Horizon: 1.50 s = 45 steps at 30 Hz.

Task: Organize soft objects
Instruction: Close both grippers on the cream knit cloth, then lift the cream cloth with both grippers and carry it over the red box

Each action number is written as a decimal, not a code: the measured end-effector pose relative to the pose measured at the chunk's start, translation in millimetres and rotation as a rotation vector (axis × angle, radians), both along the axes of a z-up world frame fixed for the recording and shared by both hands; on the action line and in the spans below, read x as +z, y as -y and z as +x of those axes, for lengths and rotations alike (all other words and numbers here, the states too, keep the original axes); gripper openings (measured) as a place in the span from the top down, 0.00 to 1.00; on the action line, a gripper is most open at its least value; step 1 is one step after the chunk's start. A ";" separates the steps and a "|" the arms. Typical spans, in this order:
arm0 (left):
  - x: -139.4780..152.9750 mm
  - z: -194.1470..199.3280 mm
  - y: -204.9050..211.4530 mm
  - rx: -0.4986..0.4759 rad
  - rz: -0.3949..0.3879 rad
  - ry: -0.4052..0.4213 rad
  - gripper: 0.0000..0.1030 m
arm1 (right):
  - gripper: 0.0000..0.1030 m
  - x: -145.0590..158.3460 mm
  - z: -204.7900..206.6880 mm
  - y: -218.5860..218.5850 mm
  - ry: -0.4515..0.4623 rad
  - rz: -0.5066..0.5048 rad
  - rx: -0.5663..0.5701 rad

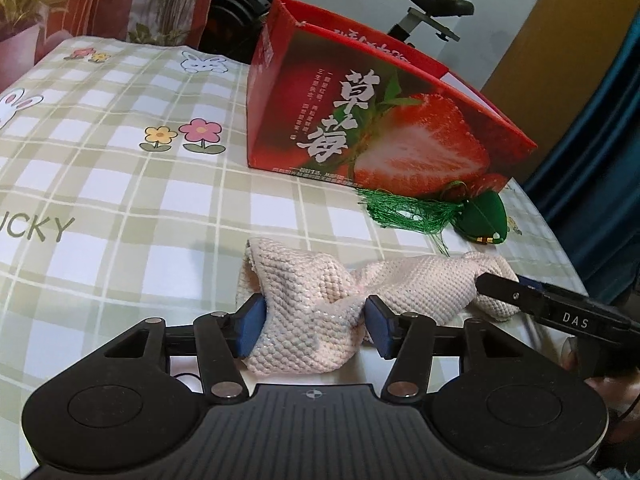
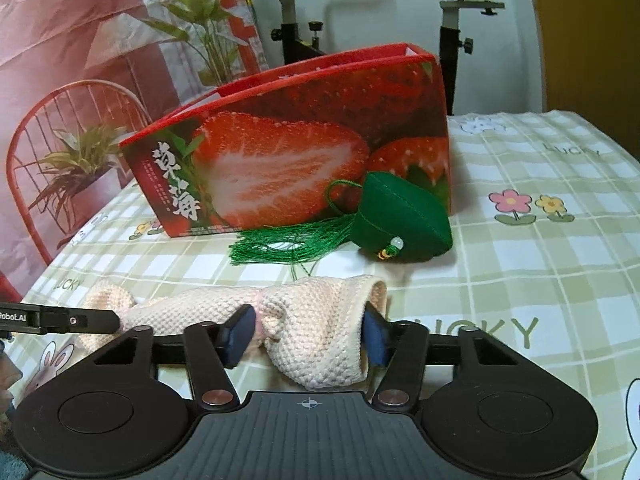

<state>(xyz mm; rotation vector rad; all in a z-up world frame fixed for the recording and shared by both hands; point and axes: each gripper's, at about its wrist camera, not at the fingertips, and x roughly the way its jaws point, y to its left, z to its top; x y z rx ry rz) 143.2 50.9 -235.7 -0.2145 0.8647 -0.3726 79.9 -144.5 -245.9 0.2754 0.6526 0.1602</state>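
Both tools pinch one pink knitted cloth [image 1: 320,300] on the checked desk [image 1: 120,184]: left tool [image 1: 314,330] and right tool [image 2: 308,332] at opposite ends, near the strawberry box [image 1: 360,120].

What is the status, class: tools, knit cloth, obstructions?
Left tool and right tool shut on pink knit cloth. Green tasselled sachet ahead. Strawberry box behind it.
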 end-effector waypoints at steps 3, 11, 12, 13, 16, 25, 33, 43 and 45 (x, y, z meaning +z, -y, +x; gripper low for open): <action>-0.5 -1.3 1.1 -0.003 0.006 0.012 0.47 | 0.65 2.3 -2.3 -4.0 0.017 -0.017 0.020; 4.0 -4.1 -5.6 0.017 -0.050 0.035 0.68 | 0.82 9.5 -7.1 -7.5 0.049 -0.012 0.048; 6.1 -4.8 -5.3 0.015 -0.051 0.045 0.68 | 0.82 11.0 -7.7 -7.8 0.055 -0.011 0.052; 9.3 -5.7 -5.1 0.014 -0.049 0.059 0.69 | 0.82 12.9 -8.0 -8.1 0.061 -0.008 0.053; 23.2 -7.7 -5.7 0.007 -0.047 0.111 0.69 | 0.82 23.1 -10.2 -5.7 0.098 0.009 0.048; 89.5 2.9 0.4 -0.009 -0.067 0.281 0.68 | 0.82 76.5 -6.1 9.7 0.248 0.024 0.028; 132.9 36.2 20.9 -0.008 -0.065 0.395 0.68 | 0.82 122.1 21.3 22.9 0.361 -0.029 0.012; 133.1 114.4 46.8 -0.010 -0.012 0.379 0.68 | 0.82 134.3 93.5 34.4 0.345 -0.102 -0.039; 128.1 129.8 51.9 -0.006 -0.007 0.360 0.68 | 0.82 130.0 106.5 33.4 0.322 -0.119 -0.043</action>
